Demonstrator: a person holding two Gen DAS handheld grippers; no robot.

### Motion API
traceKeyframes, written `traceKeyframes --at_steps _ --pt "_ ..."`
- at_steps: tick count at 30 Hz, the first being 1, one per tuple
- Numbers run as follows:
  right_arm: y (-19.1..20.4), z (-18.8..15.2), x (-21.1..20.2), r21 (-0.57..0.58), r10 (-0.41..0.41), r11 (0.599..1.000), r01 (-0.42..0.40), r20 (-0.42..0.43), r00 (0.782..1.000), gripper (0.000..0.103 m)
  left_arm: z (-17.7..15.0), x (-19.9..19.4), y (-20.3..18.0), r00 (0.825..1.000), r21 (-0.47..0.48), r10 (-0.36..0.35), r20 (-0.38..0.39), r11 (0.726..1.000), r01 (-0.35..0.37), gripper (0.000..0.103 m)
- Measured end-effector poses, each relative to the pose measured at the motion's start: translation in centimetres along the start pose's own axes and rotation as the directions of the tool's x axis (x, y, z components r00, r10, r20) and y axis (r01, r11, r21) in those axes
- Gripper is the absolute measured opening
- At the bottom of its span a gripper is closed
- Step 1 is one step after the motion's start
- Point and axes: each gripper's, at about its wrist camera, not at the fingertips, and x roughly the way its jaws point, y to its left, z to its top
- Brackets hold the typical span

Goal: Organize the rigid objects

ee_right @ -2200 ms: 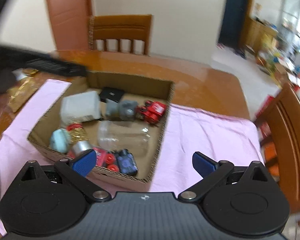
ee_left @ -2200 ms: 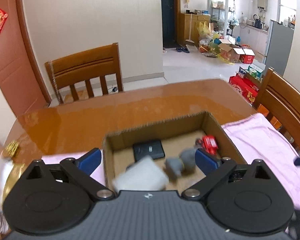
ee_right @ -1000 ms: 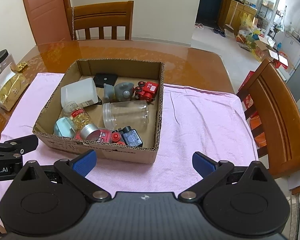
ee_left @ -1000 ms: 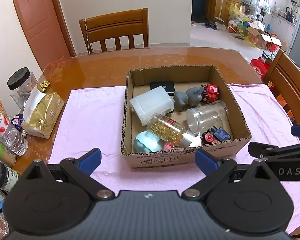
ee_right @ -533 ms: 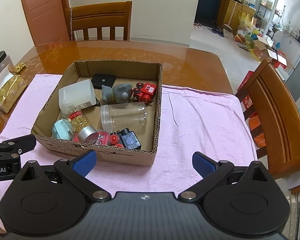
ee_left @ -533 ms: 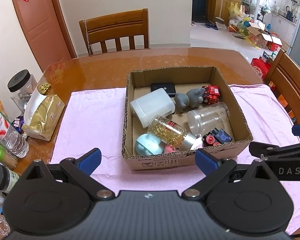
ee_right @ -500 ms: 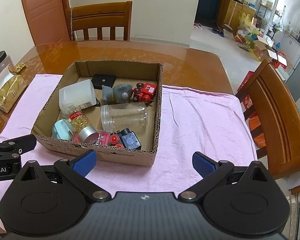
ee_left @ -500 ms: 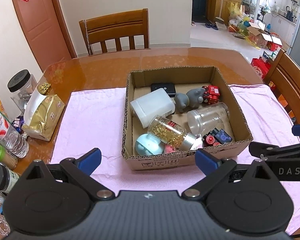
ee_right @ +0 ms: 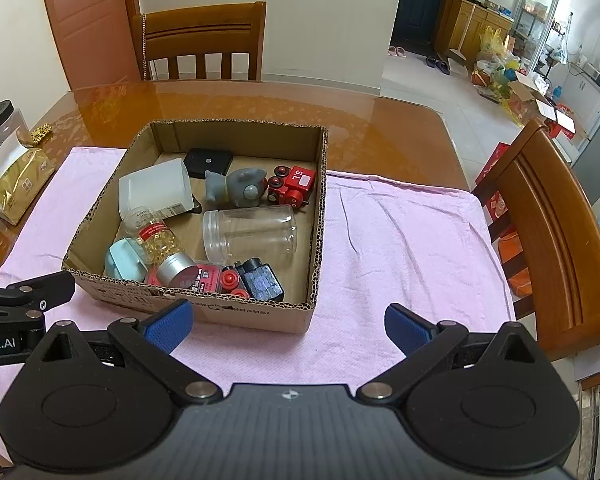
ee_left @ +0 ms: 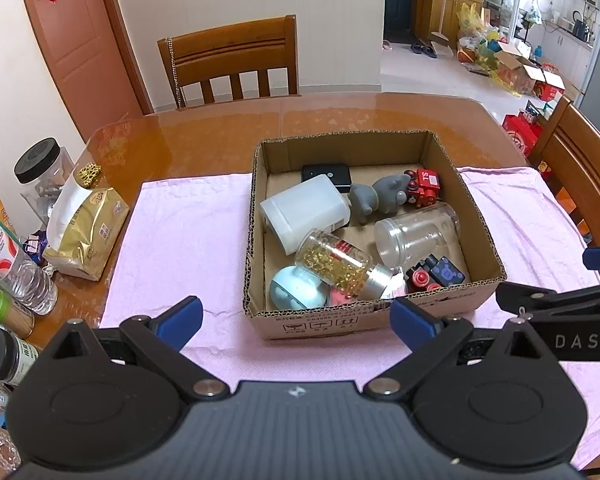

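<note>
A cardboard box point(ee_left: 480, 216) point(ee_right: 320, 208) stands on a pink cloth point(ee_left: 180, 232) point(ee_right: 400, 240). Inside lie a white plastic container point(ee_left: 304, 210) point(ee_right: 154, 192), a clear jar point(ee_left: 416, 234) point(ee_right: 252, 232), a bottle of yellow capsules point(ee_left: 336, 258) point(ee_right: 156, 240), a grey toy animal point(ee_left: 380, 194) point(ee_right: 238, 188), a red toy train point(ee_left: 424, 188) point(ee_right: 294, 186), a black square device point(ee_left: 326, 174) point(ee_right: 208, 162), a pale blue round object point(ee_left: 296, 290) point(ee_right: 122, 260) and a dark block toy point(ee_left: 436, 274) point(ee_right: 260, 276). My left gripper point(ee_left: 296, 318) hangs open before the box's near wall. My right gripper point(ee_right: 288, 326) is open near the box's front right corner.
A gold bag point(ee_left: 84, 228), a black-lidded jar point(ee_left: 40, 164), a water bottle point(ee_left: 12, 264) and small bottles crowd the table's left edge. Wooden chairs stand at the far side point(ee_left: 232, 60) and on the right point(ee_right: 552, 232). Bare pink cloth stretches right of the box.
Both grippers have drawn back and up from the box since 2.2 s ago. Over the last second the views barely shift and the box contents lie still.
</note>
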Motion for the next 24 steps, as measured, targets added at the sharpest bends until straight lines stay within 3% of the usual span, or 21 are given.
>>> traceKeyframes --at_steps 24 --pt "0.02 0.0 -0.33 -0.002 0.008 1.0 -0.008 0.006 1.0 0.103 0.29 -0.42 0.2 1.0 -0.005 0.0 0.005 1.0 0.0 0.099"
